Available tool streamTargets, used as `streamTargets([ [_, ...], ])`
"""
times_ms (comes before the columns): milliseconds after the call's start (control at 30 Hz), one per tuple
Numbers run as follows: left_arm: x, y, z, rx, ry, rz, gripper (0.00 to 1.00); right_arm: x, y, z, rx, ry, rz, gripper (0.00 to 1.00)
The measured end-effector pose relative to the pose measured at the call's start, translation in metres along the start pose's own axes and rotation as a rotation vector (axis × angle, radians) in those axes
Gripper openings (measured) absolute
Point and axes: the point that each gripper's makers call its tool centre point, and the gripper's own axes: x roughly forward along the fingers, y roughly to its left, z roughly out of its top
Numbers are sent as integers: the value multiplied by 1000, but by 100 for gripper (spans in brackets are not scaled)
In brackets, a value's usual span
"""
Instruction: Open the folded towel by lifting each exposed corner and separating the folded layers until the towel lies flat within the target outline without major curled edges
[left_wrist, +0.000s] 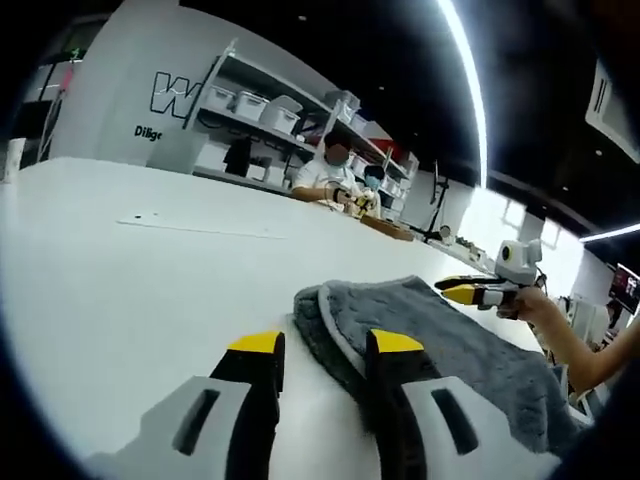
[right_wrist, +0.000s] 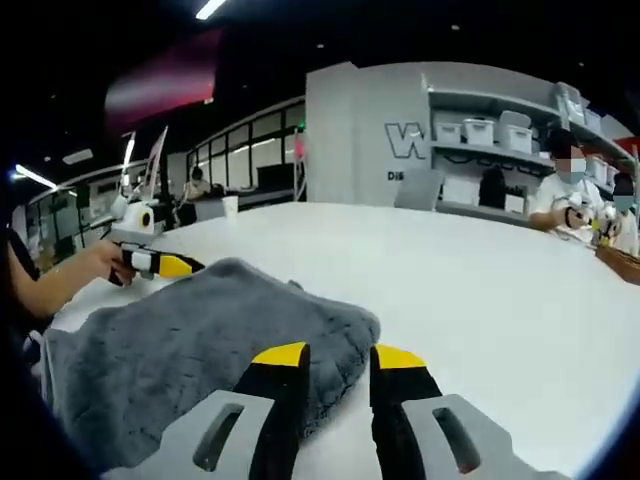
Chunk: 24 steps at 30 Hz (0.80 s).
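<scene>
A grey towel (left_wrist: 450, 350) lies folded in thick layers on the white table (left_wrist: 130, 270). My left gripper (left_wrist: 325, 345) is open, low over the table at the towel's near rounded corner, its right jaw over the towel's edge. Beyond the towel's far side, the right gripper (left_wrist: 447, 288) hovers just above the fabric, held by a hand. In the right gripper view the towel (right_wrist: 200, 340) spreads to the left, and my right gripper (right_wrist: 338, 358) stands open at its near corner, nothing between the jaws. The left gripper (right_wrist: 185, 266) shows at the towel's far edge.
A faint thin line (left_wrist: 200, 229) runs across the table beyond the towel. A seated person (left_wrist: 325, 175) works at the table's far end beside a wooden board (left_wrist: 388, 228). Shelves with white boxes (left_wrist: 262, 108) line the back wall.
</scene>
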Motion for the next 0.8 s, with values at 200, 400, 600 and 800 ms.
streamTargets([
  [200, 6, 0, 1, -29, 0, -23, 30, 0, -1, -3, 3, 4, 1, 19],
  [400, 14, 1, -2, -37, 13, -26, 33, 1, -1, -8, 18, 9, 6, 19],
  [600, 18, 5, 1, -52, 4, -21, 32, 2, -2, -11, 27, 15, 5, 19],
  [800, 26, 8, 2, -30, 17, -18, 28, 3, -1, -12, 37, 15, 5, 19],
])
